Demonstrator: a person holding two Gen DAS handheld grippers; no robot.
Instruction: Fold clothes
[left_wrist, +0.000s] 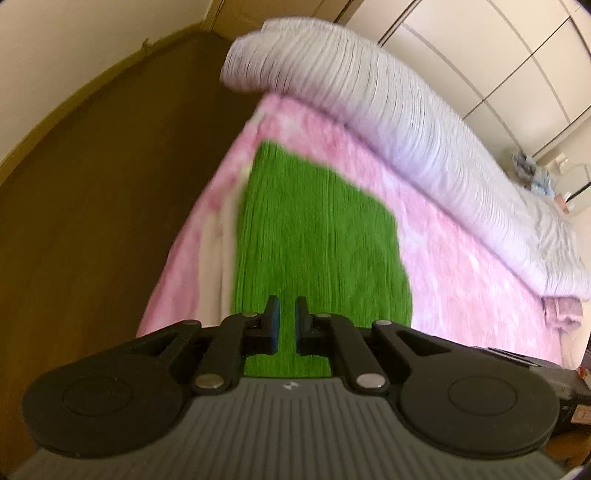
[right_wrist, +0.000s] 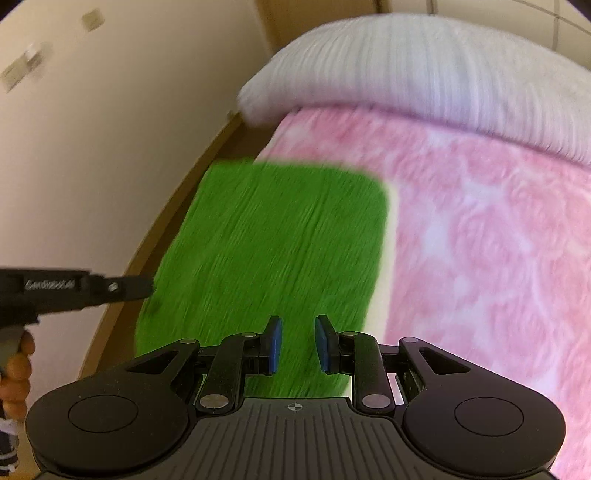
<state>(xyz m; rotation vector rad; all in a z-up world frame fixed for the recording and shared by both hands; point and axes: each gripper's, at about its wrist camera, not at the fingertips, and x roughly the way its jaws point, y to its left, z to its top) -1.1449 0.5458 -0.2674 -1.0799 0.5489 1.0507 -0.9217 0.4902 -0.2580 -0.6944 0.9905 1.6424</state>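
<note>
A green garment (left_wrist: 317, 236) lies flat as a rounded rectangle on the pink blanket (left_wrist: 461, 258), close to the bed's left edge. My left gripper (left_wrist: 287, 306) hovers above its near end. The pads stand a narrow gap apart, with nothing between them. The right wrist view shows the same green garment (right_wrist: 273, 236) below my right gripper (right_wrist: 299, 325), which is open and empty. My left gripper (right_wrist: 146, 288) reaches in from the left over the garment's left edge, held by a hand (right_wrist: 18, 365). Both views are motion-blurred.
A rolled pale grey duvet (left_wrist: 369, 85) lies along the far side of the pink blanket (right_wrist: 480, 240). Brown floor (left_wrist: 92, 203) drops away left of the bed, with a cream wall (right_wrist: 92, 147) beyond. Wardrobe doors (left_wrist: 498, 55) stand behind the bed.
</note>
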